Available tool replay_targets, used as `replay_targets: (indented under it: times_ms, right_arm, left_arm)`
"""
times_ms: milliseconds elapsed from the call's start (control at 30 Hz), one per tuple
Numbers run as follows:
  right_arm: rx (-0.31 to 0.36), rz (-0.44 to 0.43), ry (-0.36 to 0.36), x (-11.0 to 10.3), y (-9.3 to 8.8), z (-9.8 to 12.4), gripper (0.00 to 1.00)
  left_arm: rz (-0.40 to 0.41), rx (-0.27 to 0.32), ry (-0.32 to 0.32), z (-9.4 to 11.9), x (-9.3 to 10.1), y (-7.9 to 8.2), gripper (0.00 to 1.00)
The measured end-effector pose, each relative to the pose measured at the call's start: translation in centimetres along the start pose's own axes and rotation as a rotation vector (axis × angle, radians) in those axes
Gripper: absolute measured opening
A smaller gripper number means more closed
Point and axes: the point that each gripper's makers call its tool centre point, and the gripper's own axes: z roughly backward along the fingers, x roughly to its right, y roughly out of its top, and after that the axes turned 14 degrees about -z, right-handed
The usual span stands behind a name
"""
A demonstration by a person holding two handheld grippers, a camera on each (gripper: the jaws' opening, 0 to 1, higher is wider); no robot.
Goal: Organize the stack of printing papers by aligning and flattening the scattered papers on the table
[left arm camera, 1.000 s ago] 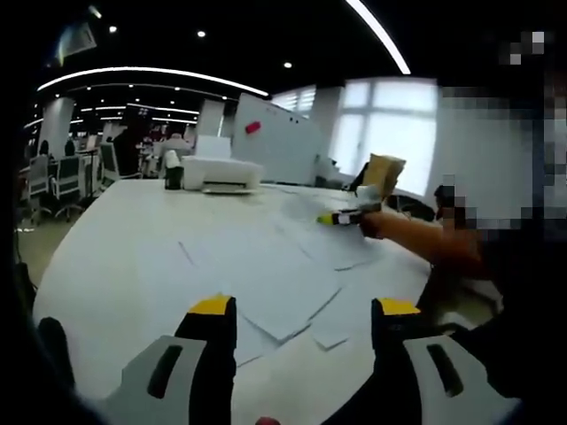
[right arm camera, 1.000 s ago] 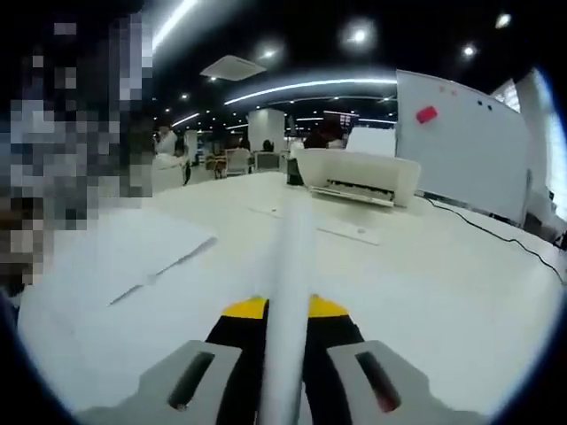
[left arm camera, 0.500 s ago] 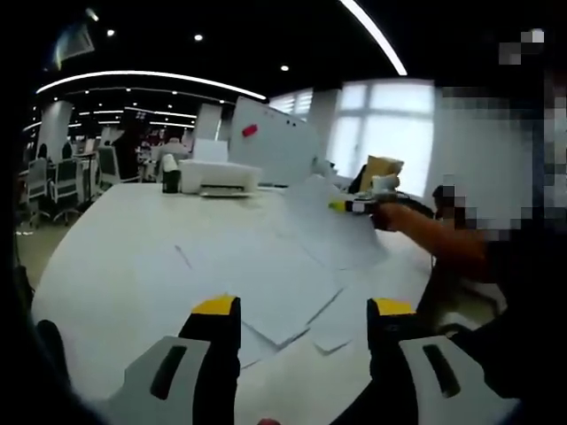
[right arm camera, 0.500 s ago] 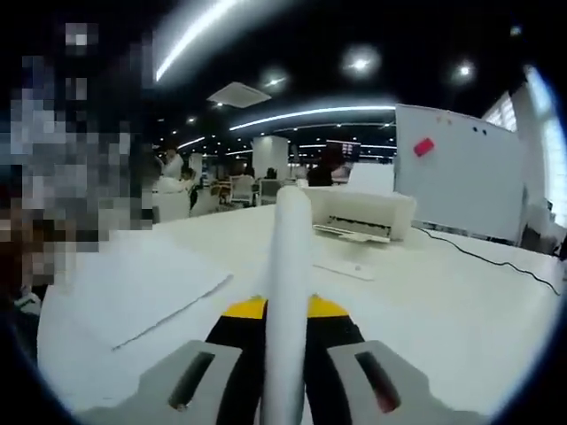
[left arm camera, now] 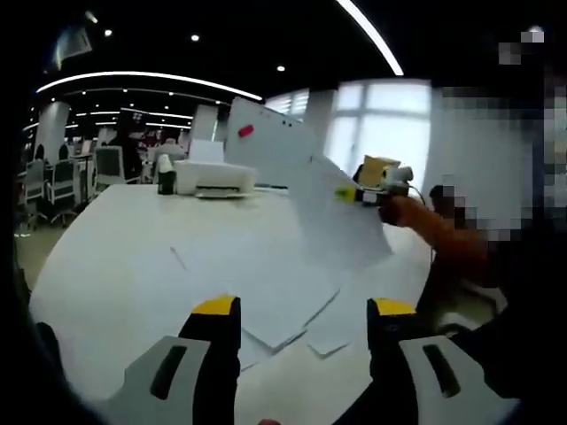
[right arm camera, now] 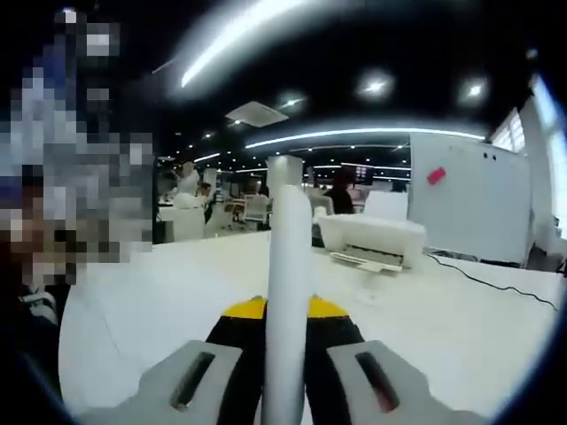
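Note:
Scattered white papers point(left arm camera: 266, 283) lie overlapping on the white table point(left arm camera: 115, 257). My left gripper point(left arm camera: 301, 310) hovers open over their near edge, nothing between its jaws. Across the table my right gripper point(left arm camera: 354, 194) is shut on a sheet of paper point(left arm camera: 341, 221) and holds it lifted, tilted above the pile. In the right gripper view that sheet point(right arm camera: 289, 283) runs edge-on up between the shut jaws of the right gripper point(right arm camera: 285, 310).
A white printer point(left arm camera: 214, 177) point(right arm camera: 372, 239) and a dark bottle point(left arm camera: 165, 177) stand at the table's far side. A whiteboard point(left arm camera: 266, 142) stands behind. A cable point(right arm camera: 496, 288) crosses the table. Office chairs point(left arm camera: 53, 181) are at the left. A person's arm point(left arm camera: 443, 235) holds the right gripper.
The right gripper has risen, lifting the held sheet off the table until it hangs tilted in the air. The left gripper has stayed open in place.

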Motion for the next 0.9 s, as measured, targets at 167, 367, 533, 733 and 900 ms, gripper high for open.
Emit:
replay_targets:
  times_ms: [167, 367, 533, 733, 900]
  right_arm:
    - [0.037, 0.012, 0.024, -1.3, 1.3, 1.0, 0.08]
    - [0.058, 0.046, 0.065, -3.2, 2.6, 2.6, 0.08]
    - [0.076, 0.062, 0.097, -5.0, 3.7, 4.0, 0.08]
    - [0.090, 0.082, 0.129, -7.0, 5.0, 5.4, 0.08]
    - [0.119, 0.082, 0.172, -8.9, 6.4, 6.6, 0.08]
  left_arm:
    - [-0.001, 0.006, -0.002, -0.1, 0.0, 0.1, 0.60]
    - [-0.009, 0.025, -0.012, -0.6, 0.5, 0.6, 0.60]
    - [-0.005, 0.029, -0.022, -1.1, 0.7, 0.6, 0.60]
    - [-0.006, 0.036, -0.039, -1.6, 1.2, 0.9, 0.60]
    - [-0.010, 0.044, -0.045, -1.9, 1.4, 1.2, 0.60]
